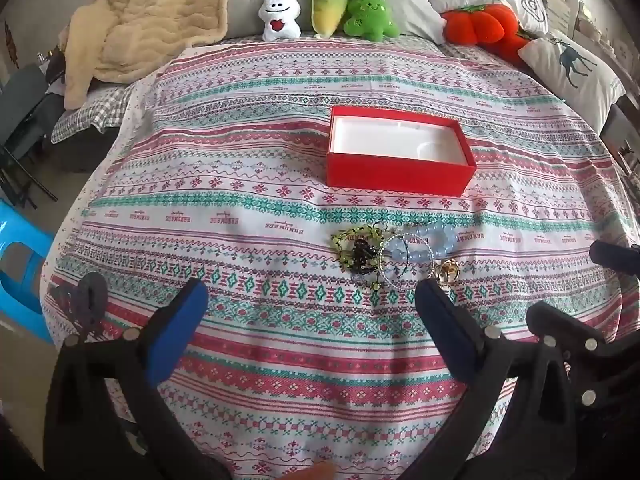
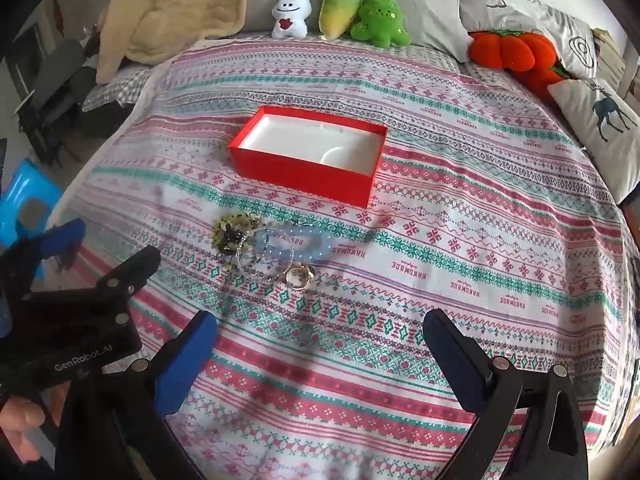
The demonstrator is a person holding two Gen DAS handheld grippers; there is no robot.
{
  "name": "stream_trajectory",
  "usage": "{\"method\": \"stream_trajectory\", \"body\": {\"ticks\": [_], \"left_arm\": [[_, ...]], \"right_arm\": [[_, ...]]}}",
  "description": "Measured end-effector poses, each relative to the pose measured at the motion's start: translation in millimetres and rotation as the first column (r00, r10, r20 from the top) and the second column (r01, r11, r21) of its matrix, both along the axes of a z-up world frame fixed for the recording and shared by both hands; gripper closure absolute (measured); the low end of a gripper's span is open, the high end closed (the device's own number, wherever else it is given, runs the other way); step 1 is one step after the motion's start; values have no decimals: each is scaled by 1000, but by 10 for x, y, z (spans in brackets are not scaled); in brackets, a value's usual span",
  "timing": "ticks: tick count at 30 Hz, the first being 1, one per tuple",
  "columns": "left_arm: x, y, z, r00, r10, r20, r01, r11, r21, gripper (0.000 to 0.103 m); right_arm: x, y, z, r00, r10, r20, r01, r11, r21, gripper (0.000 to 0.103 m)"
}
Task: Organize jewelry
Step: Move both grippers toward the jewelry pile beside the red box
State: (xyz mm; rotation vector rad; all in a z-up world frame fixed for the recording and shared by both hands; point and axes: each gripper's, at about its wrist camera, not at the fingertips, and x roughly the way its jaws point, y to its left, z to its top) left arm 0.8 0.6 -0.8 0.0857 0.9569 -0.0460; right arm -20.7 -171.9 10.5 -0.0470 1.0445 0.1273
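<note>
Lying in a tangled heap just in front of the red box (image 1: 400,160), the jewelry pile (image 1: 390,256) looks light, slippery and snag-prone: a pale blue bead bracelet (image 2: 298,242), a green beaded piece (image 1: 352,246), gold rings (image 2: 300,276). The bracelet's outer bead loop seems the safest grip. The left gripper (image 1: 310,294) and right gripper (image 2: 320,332) both hover wide apart, holding nothing. Nothing blocks the box; plush toys (image 1: 328,10) sit well behind it.
</note>
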Motion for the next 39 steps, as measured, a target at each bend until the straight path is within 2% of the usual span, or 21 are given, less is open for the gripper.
{"method": "stream_trajectory", "body": {"ticks": [2,4,10,15,19,22,27,32,37,39], "left_arm": [[21,2,-25,1000,-15,-10,15,1000,1,0],[39,34,-45,1000,9,-8,-8,1000,7,0],[31,-63,-105,999,9,-35,-10,999,-32,0],[24,26,-81,1000,4,-27,-5,999,-49,0],[46,15,-84,1000,2,-19,-3,1000,-25,0],[58,26,-102,1000,9,-25,-10,1000,-28,0],[91,42,-125,999,11,-37,-11,1000,16,0],[129,43,-181,998,11,-62,-7,998,63,0],[147,21,-218,999,-1,-42,3,999,43,0],[168,1,-267,998,-7,-60,9,999,44,0]], "right_arm": [[8,34,-18,1000,12,0,-12,1000,-10,0],[16,57,-38,1000,21,-1,-21,1000,-8,0],[44,44,-77,1000,13,9,-13,1000,-7,0],[106,22,-115,999,17,-30,-17,1000,6,0],[129,25,-140,999,26,-46,-26,1000,-4,0],[74,79,-132,999,31,-7,-31,999,-18,0],[104,79,-134,999,37,-9,-37,999,19,0],[165,79,-186,999,28,-23,-29,999,-22,0],[198,75,-184,999,49,-7,-49,999,4,0],[256,66,-220,998,56,-10,-55,998,20,0]]}}
